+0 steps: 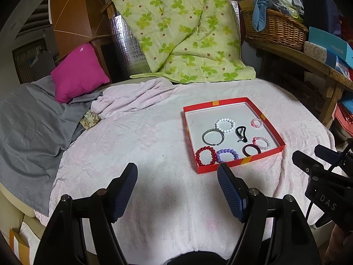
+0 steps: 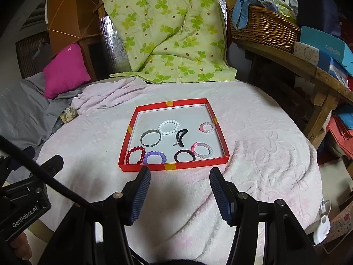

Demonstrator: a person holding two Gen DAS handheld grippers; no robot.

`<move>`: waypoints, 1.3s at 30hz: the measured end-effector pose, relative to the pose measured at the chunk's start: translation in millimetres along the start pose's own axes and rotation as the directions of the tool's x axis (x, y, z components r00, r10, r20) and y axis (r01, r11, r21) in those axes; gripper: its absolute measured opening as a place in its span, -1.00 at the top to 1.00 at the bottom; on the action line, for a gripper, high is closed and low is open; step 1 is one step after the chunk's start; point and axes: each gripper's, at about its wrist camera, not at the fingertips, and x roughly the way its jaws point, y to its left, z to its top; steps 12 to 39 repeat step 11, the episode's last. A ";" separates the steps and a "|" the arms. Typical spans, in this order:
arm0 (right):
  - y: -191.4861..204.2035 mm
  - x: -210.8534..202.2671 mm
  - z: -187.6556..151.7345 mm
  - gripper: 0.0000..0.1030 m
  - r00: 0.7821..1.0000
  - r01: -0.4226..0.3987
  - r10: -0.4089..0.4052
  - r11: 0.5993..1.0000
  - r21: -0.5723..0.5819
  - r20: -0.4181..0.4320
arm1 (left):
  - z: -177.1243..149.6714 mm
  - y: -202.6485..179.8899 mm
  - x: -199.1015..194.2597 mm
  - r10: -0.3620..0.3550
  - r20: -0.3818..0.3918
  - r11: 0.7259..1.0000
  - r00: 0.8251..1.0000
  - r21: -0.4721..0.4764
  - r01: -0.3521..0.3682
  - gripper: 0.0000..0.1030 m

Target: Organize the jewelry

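Observation:
A shallow red box (image 1: 227,101) (image 2: 174,166) lies on the pale pink towel (image 1: 143,137) (image 2: 253,132). Inside it lie a white bead bracelet (image 1: 225,125) (image 2: 169,127), a silver bangle (image 1: 213,136) (image 2: 151,138), a red bead bracelet (image 1: 205,156) (image 2: 135,155), a purple bead bracelet (image 1: 227,156) (image 2: 154,157), a dark maroon band (image 1: 252,150) (image 2: 184,156), a black hair clip (image 1: 240,133) (image 2: 181,137) and two pink bead bracelets (image 1: 261,142) (image 2: 203,150). My left gripper (image 1: 177,171) is open and empty, just before the box's near left corner. My right gripper (image 2: 179,174) is open and empty at the box's near edge.
A grey cloth (image 1: 33,128) and a magenta cushion (image 1: 79,72) lie at the left. A green floral quilt (image 1: 183,33) leans at the back. A wooden bench with a wicker basket (image 1: 273,26) and blue boxes (image 1: 328,48) stands at the right.

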 end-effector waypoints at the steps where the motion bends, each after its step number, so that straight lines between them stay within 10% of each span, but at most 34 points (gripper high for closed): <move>1: 0.0 1.1 0.4 -0.16 1.000 0.000 0.000 1.000 0.000 -0.001 | 0.1 0.2 0.4 -0.001 0.000 1.000 1.000 0.000 0.001 -0.47; 39: -14.1 20.3 4.2 -0.17 1.000 0.022 -0.022 0.999 0.028 0.009 | 2.5 -3.5 29.6 -0.054 0.003 0.998 0.999 0.029 0.053 -0.47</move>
